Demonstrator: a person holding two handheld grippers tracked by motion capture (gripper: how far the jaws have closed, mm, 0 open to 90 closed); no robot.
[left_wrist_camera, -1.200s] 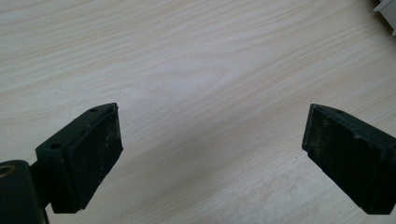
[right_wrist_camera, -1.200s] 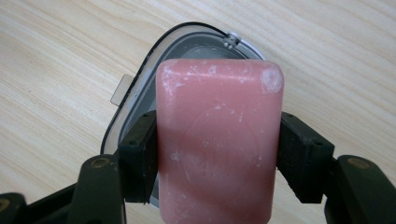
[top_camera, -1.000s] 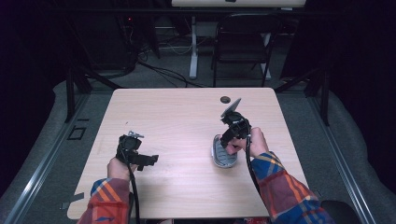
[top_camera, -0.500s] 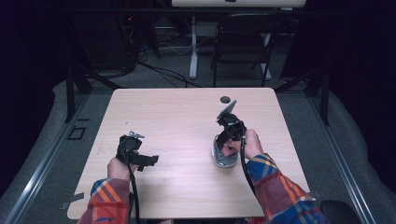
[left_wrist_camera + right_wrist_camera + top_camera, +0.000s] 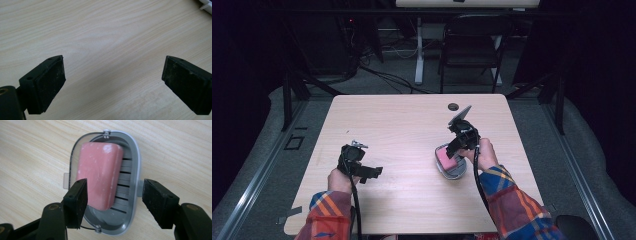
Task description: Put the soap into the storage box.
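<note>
A pink bar of soap (image 5: 100, 172) lies tilted in a grey slatted soap dish (image 5: 136, 165) on the wooden table. My right gripper (image 5: 115, 197) hovers over the near end of the dish, pointing down. Its jaws stand narrowly apart: the left pad overlaps the soap's edge and the right pad is clear of it, by the dish's rim. In the high view the right gripper (image 5: 457, 147) is over the soap (image 5: 443, 159) and dish (image 5: 456, 173) at the table's right. My left gripper (image 5: 373, 173) rests at the front left; its jaws (image 5: 113, 77) are wide apart over bare wood.
The table (image 5: 402, 130) has a small dark cable hole (image 5: 453, 106) near its far edge. A folding chair (image 5: 472, 45) and a white table leg (image 5: 418, 50) stand on the floor beyond it. A white object (image 5: 206, 5) shows at the corner of the left gripper view.
My right gripper has shifted only slightly over the soap dish. The left hand has stayed where it was.
</note>
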